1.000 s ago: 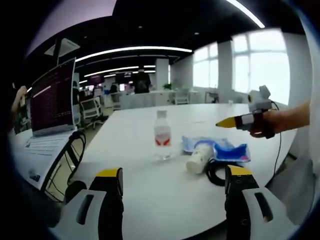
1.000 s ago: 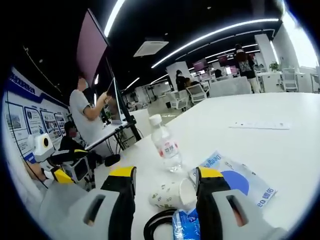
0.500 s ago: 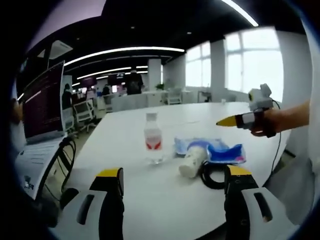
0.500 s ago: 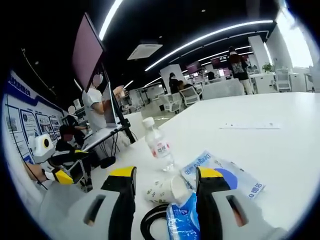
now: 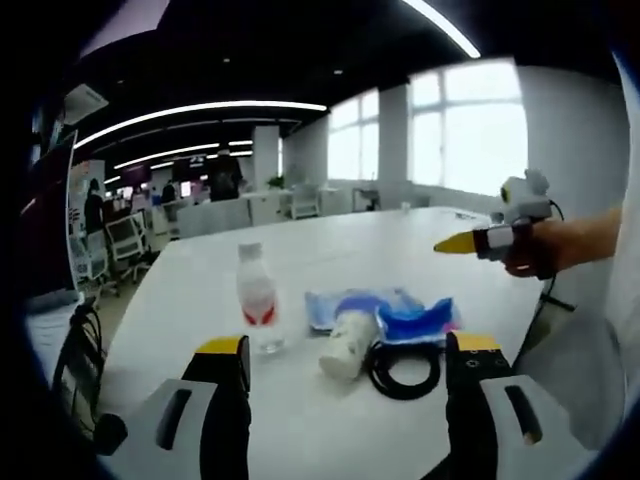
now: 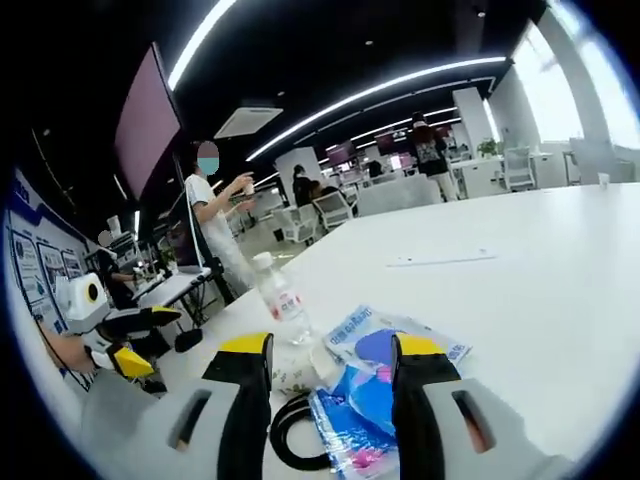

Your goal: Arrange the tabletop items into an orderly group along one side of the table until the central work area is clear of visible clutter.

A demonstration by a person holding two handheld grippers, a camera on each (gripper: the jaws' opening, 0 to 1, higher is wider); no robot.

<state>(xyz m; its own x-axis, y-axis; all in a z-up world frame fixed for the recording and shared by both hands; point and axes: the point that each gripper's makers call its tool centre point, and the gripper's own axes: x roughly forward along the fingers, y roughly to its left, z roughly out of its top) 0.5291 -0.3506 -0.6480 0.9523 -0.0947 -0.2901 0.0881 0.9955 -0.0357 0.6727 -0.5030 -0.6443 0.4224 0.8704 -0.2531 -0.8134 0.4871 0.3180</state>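
**Clutter ahead of 2 parted grippers**

Ahead of the left gripper [image 5: 340, 355], jaws parted and empty, stand a water bottle [image 5: 257, 298], tipped paper cup [image 5: 345, 343], black cable ring [image 5: 404, 367] and blue packets [image 5: 385, 310]. Bare white table [image 6: 520, 270] spreads beyond the right gripper [image 6: 330, 350], likewise parted. The laptop seen earlier has left view. Label writing is unreadable.

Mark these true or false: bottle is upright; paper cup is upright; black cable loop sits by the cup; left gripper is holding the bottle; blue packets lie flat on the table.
1. The water bottle stands upright. True.
2. The paper cup stands upright. False: it lies on its side.
3. The black cable loop lies right beside the cup. True.
4. The left gripper holds the bottle. False: its jaws are open and hold nothing.
5. The blue packets lie flat on the white table. True.
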